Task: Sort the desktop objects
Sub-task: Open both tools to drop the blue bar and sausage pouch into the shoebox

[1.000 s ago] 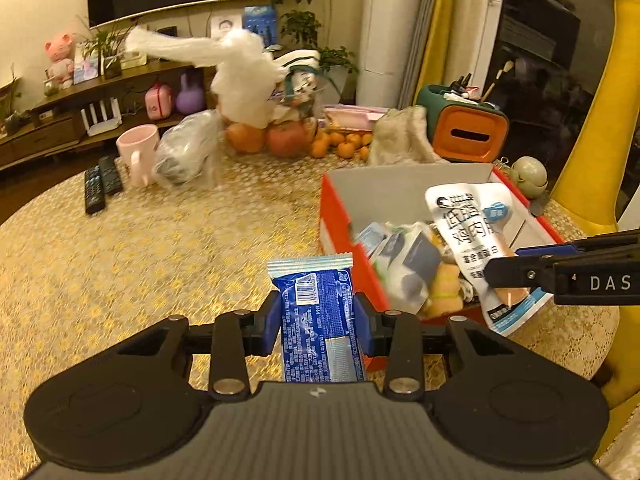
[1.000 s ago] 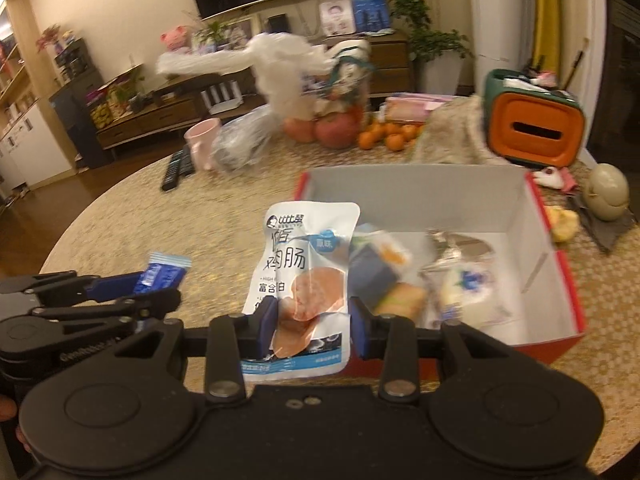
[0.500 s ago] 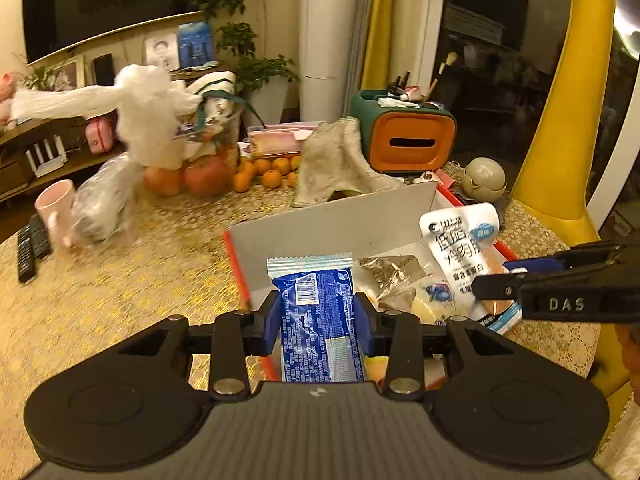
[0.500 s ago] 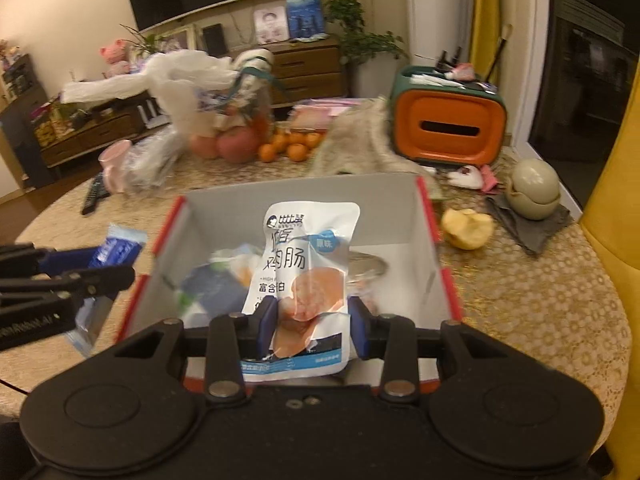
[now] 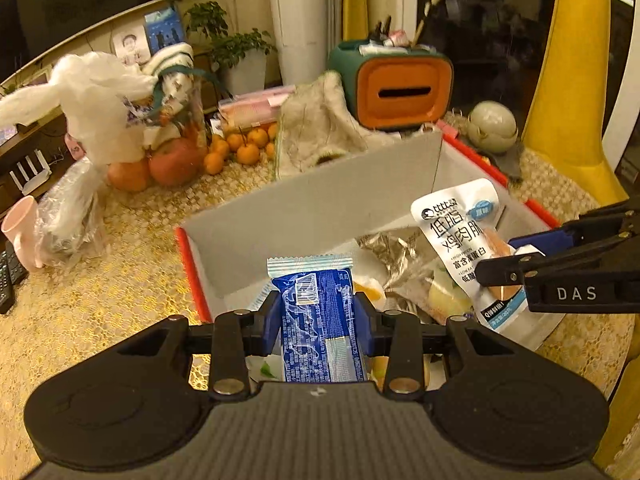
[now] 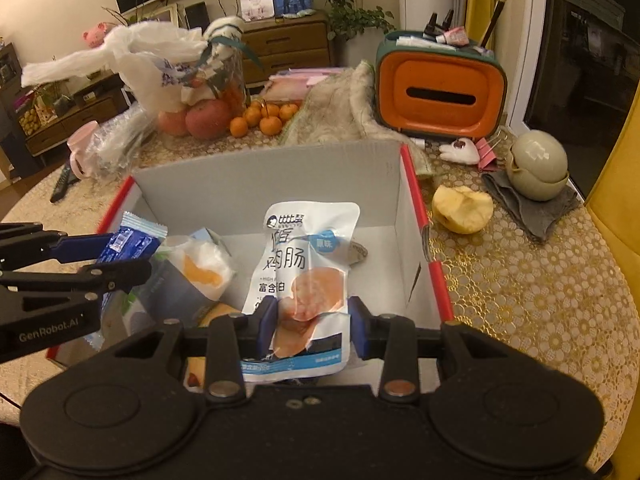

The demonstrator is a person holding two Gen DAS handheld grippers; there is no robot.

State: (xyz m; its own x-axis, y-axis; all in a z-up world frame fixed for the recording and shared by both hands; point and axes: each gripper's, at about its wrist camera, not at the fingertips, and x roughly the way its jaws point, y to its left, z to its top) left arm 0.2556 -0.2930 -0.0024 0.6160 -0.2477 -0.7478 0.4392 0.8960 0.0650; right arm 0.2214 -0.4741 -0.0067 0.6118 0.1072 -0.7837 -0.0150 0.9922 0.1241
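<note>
My left gripper (image 5: 318, 322) is shut on a blue snack packet (image 5: 320, 320) and holds it over the near left part of the red cardboard box (image 5: 304, 204). My right gripper (image 6: 312, 322) is shut on a white chicken sausage pouch (image 6: 308, 276) and holds it over the middle of the same box (image 6: 272, 184). The pouch also shows in the left wrist view (image 5: 460, 240), and the blue packet shows in the right wrist view (image 6: 128, 240). Several wrapped snacks (image 6: 200, 268) lie inside the box.
Behind the box lie a beige cloth (image 6: 340, 112), an orange tissue holder (image 6: 440, 92), tangerines (image 6: 264, 118) and a fruit bag (image 6: 180, 92). A half-eaten apple (image 6: 462, 210) and a green bowl (image 6: 538, 164) sit to the right. A pink mug (image 5: 22, 228) stands at the left.
Both grippers have moved from beside and in front of the box to over it, each still holding its packet. The box now fills the middle of both views.
</note>
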